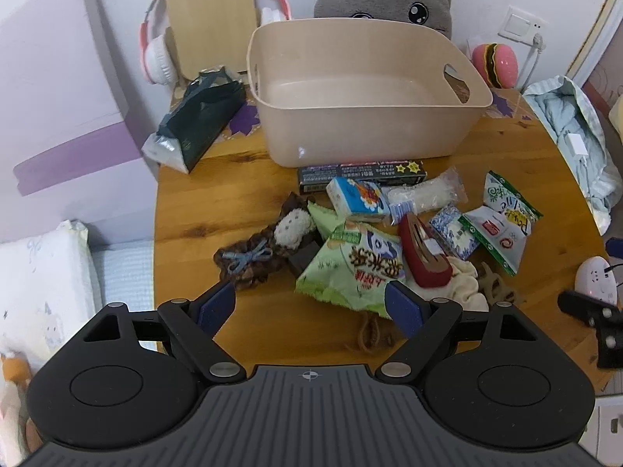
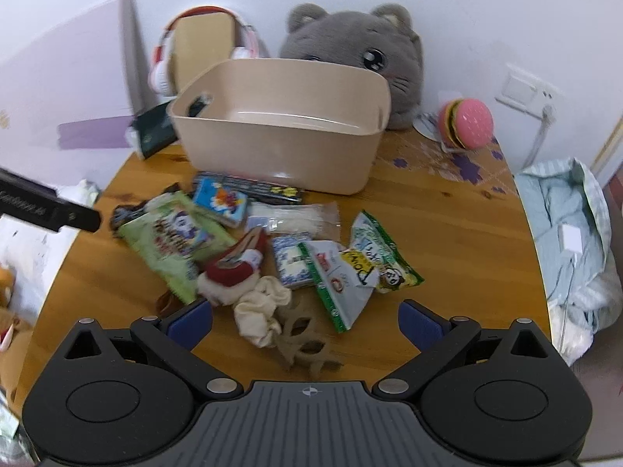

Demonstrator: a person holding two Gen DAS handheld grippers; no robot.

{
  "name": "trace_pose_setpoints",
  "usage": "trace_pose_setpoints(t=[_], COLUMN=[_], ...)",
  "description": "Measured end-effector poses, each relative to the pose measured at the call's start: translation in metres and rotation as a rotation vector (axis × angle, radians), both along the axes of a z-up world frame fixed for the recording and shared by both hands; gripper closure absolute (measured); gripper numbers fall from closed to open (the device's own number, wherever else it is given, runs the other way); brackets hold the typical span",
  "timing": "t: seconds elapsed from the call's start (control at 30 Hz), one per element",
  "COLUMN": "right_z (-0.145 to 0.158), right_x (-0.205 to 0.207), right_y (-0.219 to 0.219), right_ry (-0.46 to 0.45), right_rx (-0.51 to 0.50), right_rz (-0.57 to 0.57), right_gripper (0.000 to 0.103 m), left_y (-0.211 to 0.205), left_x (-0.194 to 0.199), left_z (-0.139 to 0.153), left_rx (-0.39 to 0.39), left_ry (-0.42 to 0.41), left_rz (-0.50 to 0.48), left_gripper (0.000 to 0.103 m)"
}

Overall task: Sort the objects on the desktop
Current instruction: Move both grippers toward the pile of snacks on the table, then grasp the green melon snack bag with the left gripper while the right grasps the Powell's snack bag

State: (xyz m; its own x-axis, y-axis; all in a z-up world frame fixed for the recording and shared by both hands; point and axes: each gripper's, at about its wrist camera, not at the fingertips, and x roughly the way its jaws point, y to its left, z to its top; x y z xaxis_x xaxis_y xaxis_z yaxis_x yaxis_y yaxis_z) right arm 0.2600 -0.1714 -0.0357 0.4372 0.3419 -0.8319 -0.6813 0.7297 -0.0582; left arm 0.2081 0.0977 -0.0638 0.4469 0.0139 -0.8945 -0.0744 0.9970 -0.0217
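Observation:
A beige bin (image 1: 362, 89) stands empty at the back of the wooden table; it also shows in the right wrist view (image 2: 280, 128). In front of it lies a pile: a green snack bag (image 1: 354, 268), a dark red hair clip (image 1: 422, 257), a brown scrunchie (image 1: 257, 253), a tissue pack (image 1: 356, 198), a white-green packet (image 1: 502, 222) and a cream scrunchie (image 2: 259, 307). My left gripper (image 1: 309, 305) is open just before the green bag. My right gripper (image 2: 305, 321) is open over the cream scrunchie and a tan hair clip (image 2: 303, 340). Both are empty.
A grey cat plush (image 2: 362, 58), pink headphones on a wooden stand (image 1: 210, 19) and a burger toy (image 2: 465, 124) line the wall. A dark tissue box (image 1: 202, 116) lies left of the bin. A bag of cloth (image 1: 576, 136) is at the right edge.

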Motion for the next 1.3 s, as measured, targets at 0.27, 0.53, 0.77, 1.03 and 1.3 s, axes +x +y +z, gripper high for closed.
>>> trace_pose_setpoints(t=[0.27,0.53,0.77,1.03,1.3], right_z=[-0.022,-0.044,-0.067,-0.091,-0.111], right_x=[0.042,0.078,0.097,0.111,0.12], right_y=[0.0,0.011,0.028,0.039,0.044], right_ry=[-0.004,-0.02,-0.024,0.026,0.066], right_rx=[-0.02,-0.095,-0.185,-0.224,-0.273], right_rz=[-0.07,0.012,0.135,0.175,0.17], right_gripper=[0.002,0.002,0.002,0.002,0.002], left_y=[-0.007,-0.023,-0.025,-0.027,-0.036], left_x=[0.032,0.058,0.074,0.083,0.086], left_z=[-0.019,-0.046,-0.068,-0.088,-0.096], left_rx=[-0.039,-0.07,-0.094,-0.093,-0.061], left_ry=[0.019,0.071,0.118,0.172,0.135], left_rz=[-0.053,-0.085,-0.092,-0.087,-0.075], left_gripper=[0.017,0.017,0.017,0.017,0.017])
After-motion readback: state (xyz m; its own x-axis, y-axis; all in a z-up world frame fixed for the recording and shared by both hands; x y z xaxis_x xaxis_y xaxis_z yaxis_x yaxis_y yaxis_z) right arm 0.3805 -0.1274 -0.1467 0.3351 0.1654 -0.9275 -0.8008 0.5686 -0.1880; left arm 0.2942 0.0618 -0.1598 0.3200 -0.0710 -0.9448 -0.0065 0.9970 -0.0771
